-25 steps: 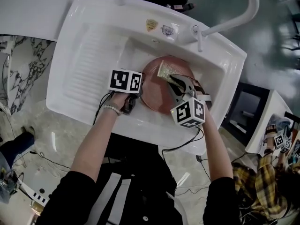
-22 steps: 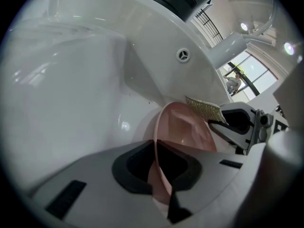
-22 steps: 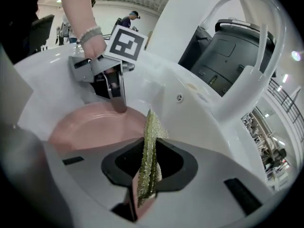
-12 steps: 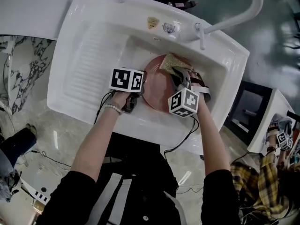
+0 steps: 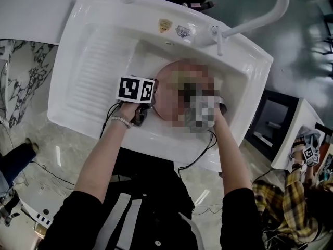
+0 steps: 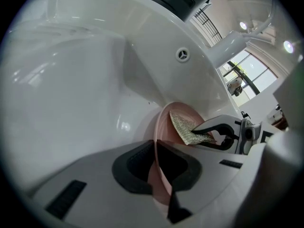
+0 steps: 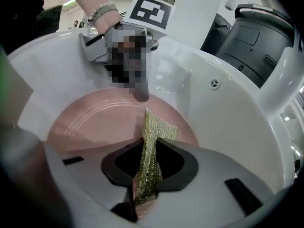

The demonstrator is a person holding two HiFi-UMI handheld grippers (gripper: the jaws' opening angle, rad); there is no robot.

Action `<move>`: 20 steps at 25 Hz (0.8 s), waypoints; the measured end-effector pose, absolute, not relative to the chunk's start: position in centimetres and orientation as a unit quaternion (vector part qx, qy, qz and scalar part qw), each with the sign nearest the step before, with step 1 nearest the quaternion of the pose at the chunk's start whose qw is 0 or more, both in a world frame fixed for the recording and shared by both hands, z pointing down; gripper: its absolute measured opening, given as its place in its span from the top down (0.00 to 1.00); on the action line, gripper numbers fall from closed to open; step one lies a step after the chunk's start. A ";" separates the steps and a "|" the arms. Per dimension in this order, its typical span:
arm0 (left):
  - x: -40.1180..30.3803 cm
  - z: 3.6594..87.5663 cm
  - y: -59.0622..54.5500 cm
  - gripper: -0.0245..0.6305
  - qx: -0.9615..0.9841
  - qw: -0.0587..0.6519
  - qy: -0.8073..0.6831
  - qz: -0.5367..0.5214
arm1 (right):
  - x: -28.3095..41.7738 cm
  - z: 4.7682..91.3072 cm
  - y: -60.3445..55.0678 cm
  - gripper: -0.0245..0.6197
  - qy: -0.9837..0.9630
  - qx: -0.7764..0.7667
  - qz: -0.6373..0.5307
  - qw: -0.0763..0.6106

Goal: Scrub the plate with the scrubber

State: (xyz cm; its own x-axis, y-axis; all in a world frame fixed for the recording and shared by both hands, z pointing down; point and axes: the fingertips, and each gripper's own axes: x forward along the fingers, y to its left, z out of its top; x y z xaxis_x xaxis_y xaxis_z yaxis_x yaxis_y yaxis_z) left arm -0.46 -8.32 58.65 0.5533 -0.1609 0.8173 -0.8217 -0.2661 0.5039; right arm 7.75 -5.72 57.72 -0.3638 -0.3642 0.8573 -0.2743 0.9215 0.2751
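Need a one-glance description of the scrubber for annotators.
Look in the basin of the white sink, at the pink plate. The scrubber is the flat pad against the plate's face, pinched in the right hand-held gripper. It is the only yellow-green, coarse-woven thing among smooth white and pink surfaces.

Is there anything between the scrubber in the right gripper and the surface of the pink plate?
Nothing visible. The right gripper pinches the scrubber, whose free end appears to rest on the plate. The left gripper clamps the plate's rim off to the side, clear of the scrubber.
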 end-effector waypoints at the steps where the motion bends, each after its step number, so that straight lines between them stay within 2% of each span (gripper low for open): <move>1: -0.4 58.6 -8.4 0.94 0.725 0.502 -0.339 0.329 | 7.7 57.6 -5.4 0.85 -0.828 0.186 -0.038 0.527; 20: -0.4 58.7 -8.3 0.94 0.723 0.503 -0.341 0.330 | 4.3 56.0 3.4 0.84 -0.868 0.015 0.089 0.488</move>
